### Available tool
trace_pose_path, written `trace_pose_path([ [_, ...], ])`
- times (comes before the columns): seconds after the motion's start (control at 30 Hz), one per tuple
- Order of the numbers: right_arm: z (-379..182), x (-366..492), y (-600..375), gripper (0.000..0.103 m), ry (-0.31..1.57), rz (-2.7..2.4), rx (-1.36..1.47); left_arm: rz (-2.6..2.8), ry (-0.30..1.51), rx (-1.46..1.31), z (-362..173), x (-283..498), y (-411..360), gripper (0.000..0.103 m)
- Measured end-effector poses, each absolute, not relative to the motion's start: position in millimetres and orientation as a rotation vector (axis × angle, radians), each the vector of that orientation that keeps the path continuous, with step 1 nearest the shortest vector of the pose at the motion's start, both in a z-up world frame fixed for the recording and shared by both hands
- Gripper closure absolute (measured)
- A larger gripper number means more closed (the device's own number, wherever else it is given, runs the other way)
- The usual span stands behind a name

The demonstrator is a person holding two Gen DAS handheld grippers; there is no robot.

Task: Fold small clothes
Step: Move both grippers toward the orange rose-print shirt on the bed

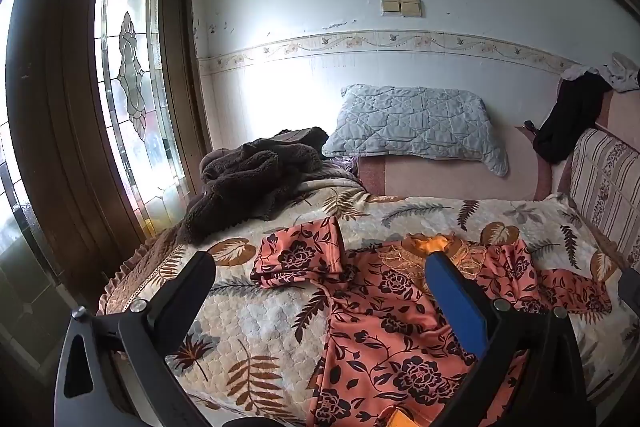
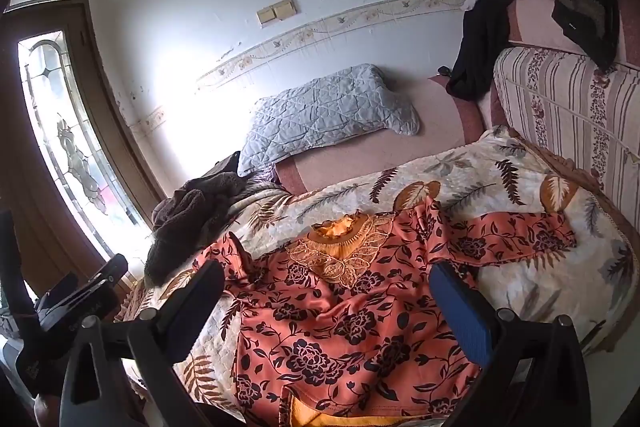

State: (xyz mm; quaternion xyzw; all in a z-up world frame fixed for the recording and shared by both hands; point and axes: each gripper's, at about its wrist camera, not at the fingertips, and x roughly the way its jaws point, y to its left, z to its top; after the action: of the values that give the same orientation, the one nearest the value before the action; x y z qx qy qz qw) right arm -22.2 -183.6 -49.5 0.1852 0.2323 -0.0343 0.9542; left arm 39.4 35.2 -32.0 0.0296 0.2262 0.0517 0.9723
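The orange flowered dress (image 2: 352,311) lies spread on the bed (image 2: 520,291), collar toward the pillow (image 2: 328,115), 1 sleeve already folded near the bed's left edge, the other stretched toward the right edge. Both the left claw (image 1: 316,283) and the right claw (image 2: 328,291) hover above it, fingers apart, holding nothing. The smooth cloth looks slippery; a shallow pinch could let it slide and undo the folded sleeve.
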Motion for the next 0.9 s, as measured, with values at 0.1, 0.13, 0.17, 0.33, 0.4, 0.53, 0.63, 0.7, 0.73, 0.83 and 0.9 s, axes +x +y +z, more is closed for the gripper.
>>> trace_pose_path([
  [0.1,-51,-21,-181,0.000,0.475,-0.065,0.373,0.108,0.460,0.064,-34,40,35,0.000],
  [0.13,-51,-20,-181,0.000,0.477,-0.063,0.374,0.108,0.462,0.064,-35,41,35,0.000],
  [0.17,-52,-20,-180,0.000,0.479,-0.060,0.377,0.108,0.465,0.064,-36,42,35,0.000],
  [0.33,-56,-11,-182,0.000,0.484,-0.038,0.389,0.115,0.480,0.069,-41,48,34,0.000],
  [0.4,-54,-6,-180,0.000,0.483,-0.035,0.388,0.121,0.486,0.070,-43,51,34,0.000],
  [0.53,-54,3,-177,0.000,0.490,-0.027,0.384,0.130,0.498,0.073,-47,57,35,0.000],
  [0.63,-56,12,-177,0.000,0.508,-0.023,0.388,0.136,0.507,0.074,-51,64,35,0.000],
  [0.7,-60,18,-178,0.000,0.529,-0.024,0.399,0.141,0.515,0.074,-54,69,35,0.000],
  [0.73,-62,21,-179,0.000,0.545,-0.023,0.412,0.142,0.519,0.074,-55,72,34,0.000],
  [0.83,-69,32,-181,0.000,0.573,-0.033,0.398,0.148,0.531,0.079,-61,81,33,0.000],
  [0.9,-76,39,-183,0.000,0.581,-0.036,0.391,0.151,0.542,0.083,-65,87,31,0.000],
])
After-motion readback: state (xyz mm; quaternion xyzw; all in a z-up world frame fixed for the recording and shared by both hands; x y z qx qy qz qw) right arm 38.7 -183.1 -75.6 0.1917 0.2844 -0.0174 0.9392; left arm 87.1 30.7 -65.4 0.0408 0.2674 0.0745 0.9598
